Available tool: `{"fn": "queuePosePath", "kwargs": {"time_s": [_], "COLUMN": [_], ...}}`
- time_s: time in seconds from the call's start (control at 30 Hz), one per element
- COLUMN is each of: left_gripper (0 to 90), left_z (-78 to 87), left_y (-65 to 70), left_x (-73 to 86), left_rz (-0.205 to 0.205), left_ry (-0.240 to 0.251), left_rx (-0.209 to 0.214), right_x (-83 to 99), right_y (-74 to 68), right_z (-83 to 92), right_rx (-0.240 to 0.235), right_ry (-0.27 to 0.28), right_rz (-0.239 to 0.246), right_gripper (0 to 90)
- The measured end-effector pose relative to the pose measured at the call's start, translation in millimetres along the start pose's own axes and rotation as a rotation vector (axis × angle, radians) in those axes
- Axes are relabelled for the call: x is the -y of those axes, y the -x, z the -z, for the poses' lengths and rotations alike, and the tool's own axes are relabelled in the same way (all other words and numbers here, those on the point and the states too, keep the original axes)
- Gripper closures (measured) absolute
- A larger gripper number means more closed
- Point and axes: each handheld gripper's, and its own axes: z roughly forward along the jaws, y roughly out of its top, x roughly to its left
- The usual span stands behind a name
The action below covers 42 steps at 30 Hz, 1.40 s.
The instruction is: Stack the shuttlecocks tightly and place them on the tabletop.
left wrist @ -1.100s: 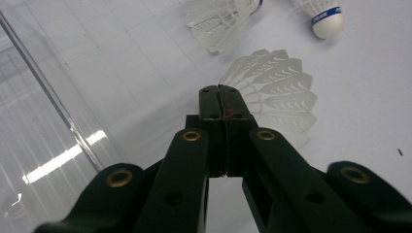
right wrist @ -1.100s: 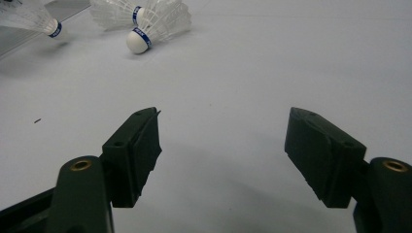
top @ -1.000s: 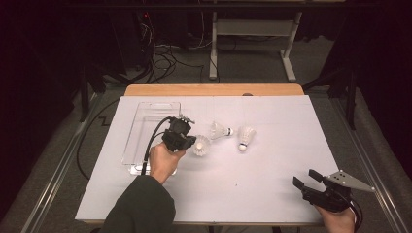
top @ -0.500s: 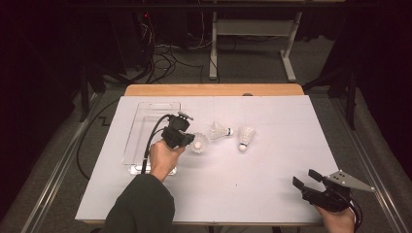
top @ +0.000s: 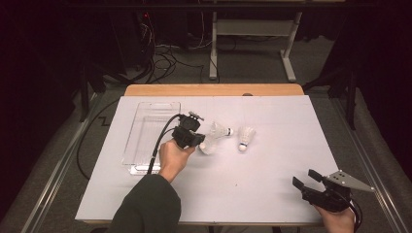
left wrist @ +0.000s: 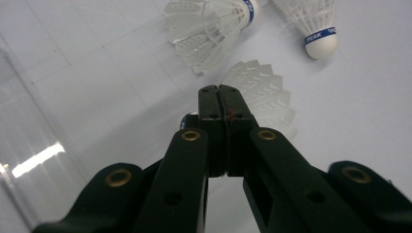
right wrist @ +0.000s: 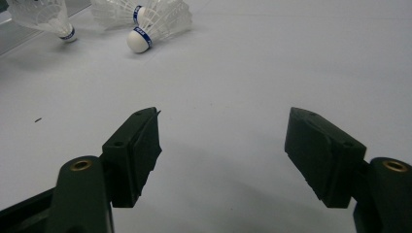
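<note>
Three white feather shuttlecocks with blue-banded corks are on the white table. My left gripper is shut, pinching the feather rim of the nearest shuttlecock, whose cork points to the jaws' left. A shadow under this shuttlecock in the right gripper view suggests it is just off the surface. The second shuttlecock and the third shuttlecock lie just beyond it. At the table's front right, my right gripper stands open over bare table, nothing between its jaws.
A clear plastic tray lies left of the left hand. The gripper's black cable runs across the tray. A wooden strip edges the far side of the table, with table legs and floor cables beyond.
The left gripper and its shuttlecock have shifted slightly to the right. The right gripper has stayed where it was.
</note>
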Motion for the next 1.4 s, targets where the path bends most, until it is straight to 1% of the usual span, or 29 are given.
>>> {"fn": "queuePosePath", "kwargs": {"time_s": [0.3, 0.5, 0.77, 0.93, 1.0, 1.23, 1.4], "left_gripper": [88.1, 87.1, 86.2, 85.4, 85.0, 84.9, 84.6], "left_z": [-9.5, -14.3, -22.3, -29.8, -32.2, -36.1, -39.7], "left_y": [5.3, 9.2, 16.5, 21.2, 23.0, 25.1, 26.6], "left_x": [-3.9, -5.1, -8.8, -10.8, -11.3, -13.9, -15.7], "left_rz": [0.005, 0.003, -0.009, -0.009, -0.01, -0.014, -0.009], "left_ry": [0.01, 0.015, 0.014, 0.016, 0.02, 0.024, 0.035], "left_rx": [0.032, 0.036, 0.022, 0.02, 0.012, -0.001, -0.008], "right_x": [0.2, 0.1, 0.1, 0.1, 0.1, 0.2, 0.2], "right_y": [0.7, 0.5, 0.4, 0.3, 0.3, 0.4, 0.3], "right_z": [0.2, 0.3, 0.3, 0.3, 0.5, 0.5, 0.5], "right_rx": [-0.003, -0.002, -0.003, -0.003, -0.003, -0.005, -0.005], "right_ry": [0.002, 0.002, 0.002, 0.002, 0.004, 0.003, 0.003], "right_rz": [-0.005, -0.003, -0.003, 0.001, 0.0, 0.0, 0.0], "right_gripper": [29.5, 29.5, 29.5, 29.5, 29.5, 29.5, 29.5]}}
